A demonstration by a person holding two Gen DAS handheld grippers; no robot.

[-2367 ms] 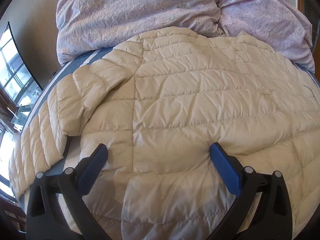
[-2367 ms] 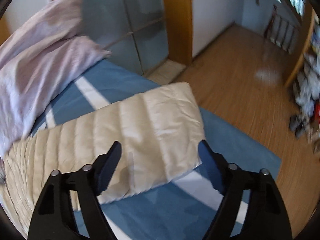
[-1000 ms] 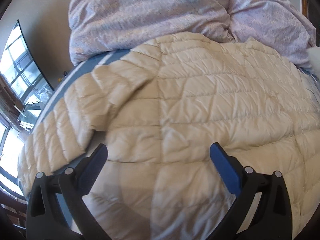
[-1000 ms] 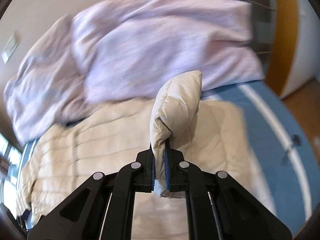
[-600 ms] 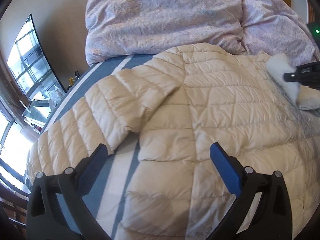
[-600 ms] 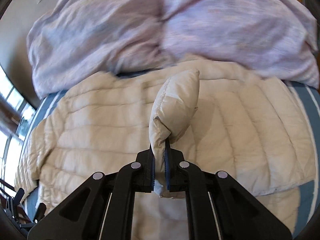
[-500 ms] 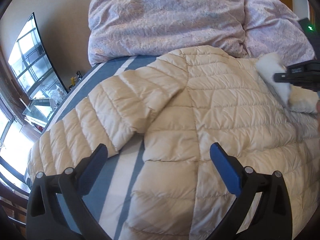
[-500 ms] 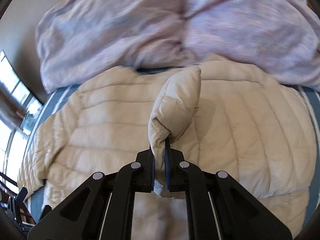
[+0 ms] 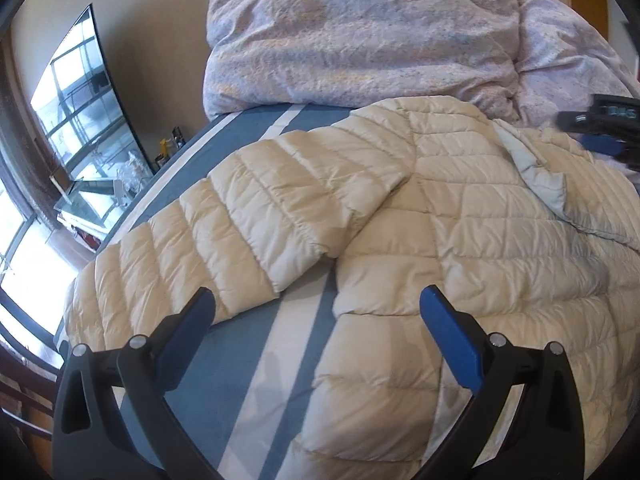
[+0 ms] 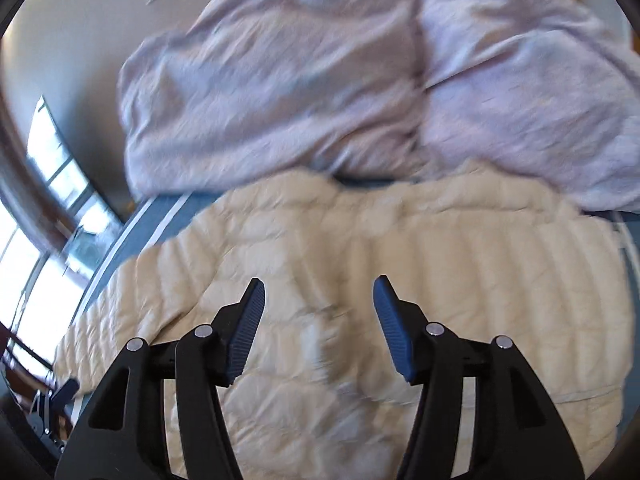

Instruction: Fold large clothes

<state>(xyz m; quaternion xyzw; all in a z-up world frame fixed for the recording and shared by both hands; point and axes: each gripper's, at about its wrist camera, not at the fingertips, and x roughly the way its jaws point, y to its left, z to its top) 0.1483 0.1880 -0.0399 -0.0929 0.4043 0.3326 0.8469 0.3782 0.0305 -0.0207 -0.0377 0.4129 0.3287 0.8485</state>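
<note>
The right tongs [image 10: 318, 332] no longer pinch the cream sleeve end that stood up between their pads half a second ago: the jaws have just been opening, they now stand partly apart, and nothing sits between them — the sleeve [image 9: 560, 192] has dropped onto the back of the puffer jacket [image 10: 360, 248], where the left wrist view shows it lying folded across, its grey lining turned up. In that same view the right tongs [image 9: 600, 142] appear at the far right edge, just above the folded sleeve and apart from it. The left wrist view has also shifted since then, so that more of the blue striped bed [image 9: 256, 360] shows between the jacket body and the other sleeve [image 9: 240, 224], which stretches out flat to the left, unfolded. The left tongs [image 9: 318, 312] hang wide open and empty over the near edge of the jacket and the strip of bed beside it, tilted down toward the fabric without touching it. The right tongs likewise point down at the jacket's middle, though their view is blurred. The jacket lies spread face down on the bed, its collar end against the heaped lilac duvet [image 9: 360, 32] at the head of the bed.
</note>
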